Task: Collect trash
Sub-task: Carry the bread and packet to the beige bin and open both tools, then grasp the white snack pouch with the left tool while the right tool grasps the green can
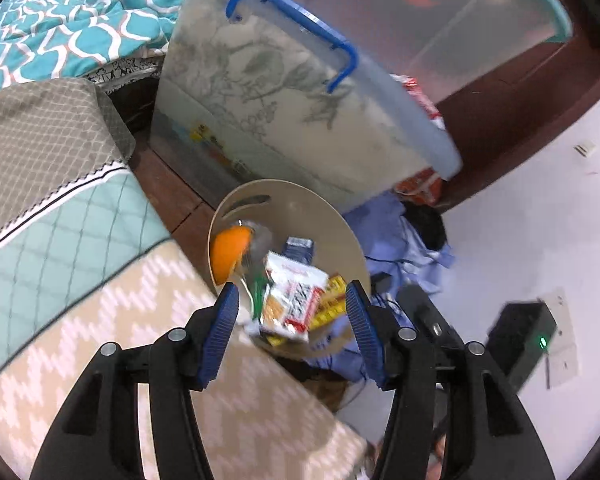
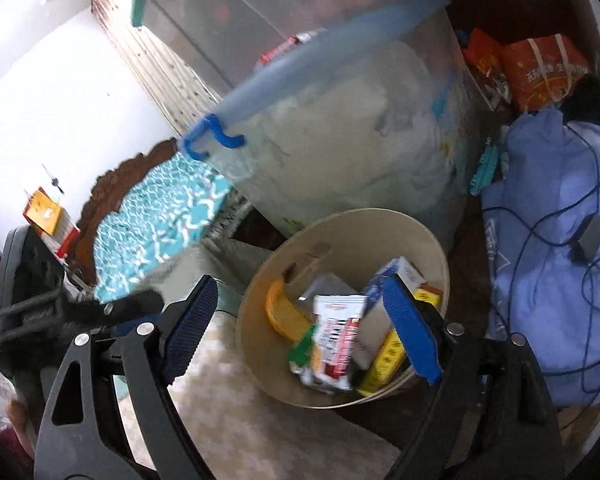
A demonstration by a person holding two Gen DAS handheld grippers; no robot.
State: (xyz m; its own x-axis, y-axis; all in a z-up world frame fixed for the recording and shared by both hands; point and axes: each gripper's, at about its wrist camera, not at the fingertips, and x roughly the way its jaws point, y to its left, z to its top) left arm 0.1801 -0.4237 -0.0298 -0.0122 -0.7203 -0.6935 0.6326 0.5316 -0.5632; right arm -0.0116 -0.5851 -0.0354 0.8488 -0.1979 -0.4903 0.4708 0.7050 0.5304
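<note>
Blue-padded fingers of both tongs stand spread wide with nothing between them, poised above a round beige trash bin (image 1: 352, 236) that sits on the floor between a patterned mattress edge (image 1: 100, 320) and a heap of blue clothing (image 2: 548, 280) strung with cables. Seen from the left gripper (image 1: 292, 312), the bin lies straight ahead and just below, its open mouth framed by the jaws; from the right gripper (image 2: 304, 316) it sits ahead and slightly toward the right finger, which overlaps its rim in the picture. Neither view shows clearly which hand is nearer, though both appear close over the opening. Inside, a red-and-white snack wrapper (image 1: 296, 300) lies uppermost, its long axis running roughly away from the cameras and tilted down into the bin, beside an orange curved piece (image 1: 230, 252), a yellow packet (image 1: 332, 304) and a blue carton (image 1: 298, 248). Behind stands a clear lidded storage box (image 1: 284, 120) with blue latches. Judging by the empty tongs over a filled bin, a drop looks done and the next pickup lies elsewhere.
</note>
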